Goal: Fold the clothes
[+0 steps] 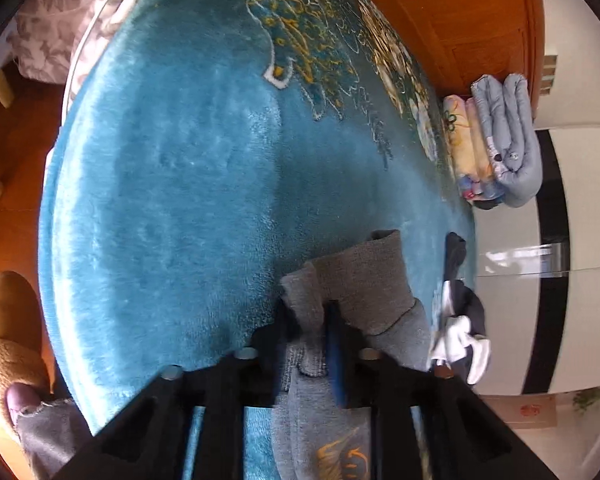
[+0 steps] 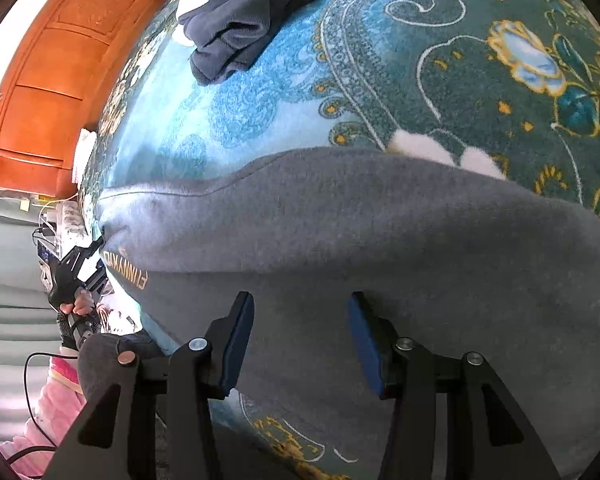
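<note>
A grey sweatshirt (image 2: 340,220) with gold lettering (image 2: 128,268) lies spread across the teal flowered blanket (image 2: 420,60) on the bed. My right gripper (image 2: 302,336) hovers just over its body, open, with the blue pads wide apart and no cloth pinched. In the left wrist view a bunched part of the same grey garment (image 1: 360,276) rises between the black fingers of my left gripper (image 1: 314,314), which is shut on it. The left gripper (image 2: 76,268) also shows in the right wrist view, held by a hand at the sweatshirt's left end.
A pile of dark navy clothes (image 2: 240,12) lies further up the bed. Dark and white garments (image 1: 460,320) lie by the blanket's edge (image 1: 180,160). Folded quilts (image 1: 500,140) are stacked near a wooden wardrobe (image 1: 460,12). A brown slipper (image 1: 12,340) stands on the floor.
</note>
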Available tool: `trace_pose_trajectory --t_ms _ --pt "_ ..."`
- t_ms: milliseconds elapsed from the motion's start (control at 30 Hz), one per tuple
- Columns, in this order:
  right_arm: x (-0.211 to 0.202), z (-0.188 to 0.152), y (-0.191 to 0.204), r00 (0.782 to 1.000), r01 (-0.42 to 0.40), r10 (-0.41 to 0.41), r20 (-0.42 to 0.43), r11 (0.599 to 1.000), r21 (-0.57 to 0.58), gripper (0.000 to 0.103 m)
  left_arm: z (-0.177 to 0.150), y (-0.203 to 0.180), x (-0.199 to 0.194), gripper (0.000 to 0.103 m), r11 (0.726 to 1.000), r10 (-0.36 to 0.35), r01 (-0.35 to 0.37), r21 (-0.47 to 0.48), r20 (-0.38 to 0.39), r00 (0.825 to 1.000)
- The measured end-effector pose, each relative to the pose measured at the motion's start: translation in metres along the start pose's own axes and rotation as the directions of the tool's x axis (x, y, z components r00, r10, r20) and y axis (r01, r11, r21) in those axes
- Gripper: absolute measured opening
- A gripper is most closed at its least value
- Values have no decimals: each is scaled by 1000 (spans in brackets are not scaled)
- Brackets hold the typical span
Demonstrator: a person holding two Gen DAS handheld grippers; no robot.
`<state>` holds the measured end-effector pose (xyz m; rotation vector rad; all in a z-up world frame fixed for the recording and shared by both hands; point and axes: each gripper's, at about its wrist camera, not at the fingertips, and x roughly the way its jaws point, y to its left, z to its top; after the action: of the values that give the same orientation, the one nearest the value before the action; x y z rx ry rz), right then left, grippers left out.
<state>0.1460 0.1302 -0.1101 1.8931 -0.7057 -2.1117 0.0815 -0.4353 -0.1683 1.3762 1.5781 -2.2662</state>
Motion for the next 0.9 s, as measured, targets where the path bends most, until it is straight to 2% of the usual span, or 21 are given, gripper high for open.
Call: trace_pose_trajectory --t_ms 100,267,400,467,533,567,633,700,733,800,900 --pt "0 2 -1 1000 4 -4 4 1000 -3 50 2 -20 1 11 997 40 -40 60 11 999" --pt "-6 4 -4 1000 9 -9 23 1000 -7 50 21 -73 4 10 989 42 -44 140 13 999" --pt "-26 15 -8 995 40 -39 95 999 -18 50 34 -134 6 10 973 -28 22 232 20 999" --pt "-38 25 -12 989 69 -63 135 997 -37 50 34 -146 2 10 968 -62 50 247 38 997" --pt "-47 32 -18 983 99 -90 158 994 -48 50 29 -135 -7 10 973 -100 86 216 54 994" --pt "-52 34 -24 981 106 -98 167 994 -39 50 25 -124 -11 10 976 -81 65 208 69 994" --pt "-59 37 -36 977 120 -114 179 993 -22 50 23 -93 -10 10 985 20 -33 170 74 997" --pt "-56 39 -49 980 125 -122 157 992 -10 54 24 -52 -1 10 986 137 -140 87 42 990" --pt "-51 40 -53 982 131 -129 136 991 -6 54 25 -34 3 10 984 172 -173 42 24 985" --pt "-43 43 -56 986 128 -126 112 992 -13 54 23 -13 3 10 989 148 -147 -33 21 989" --pt "-30 57 -42 993 96 -88 83 992 -86 54 23 -17 5 10 988 151 -151 -24 23 988"
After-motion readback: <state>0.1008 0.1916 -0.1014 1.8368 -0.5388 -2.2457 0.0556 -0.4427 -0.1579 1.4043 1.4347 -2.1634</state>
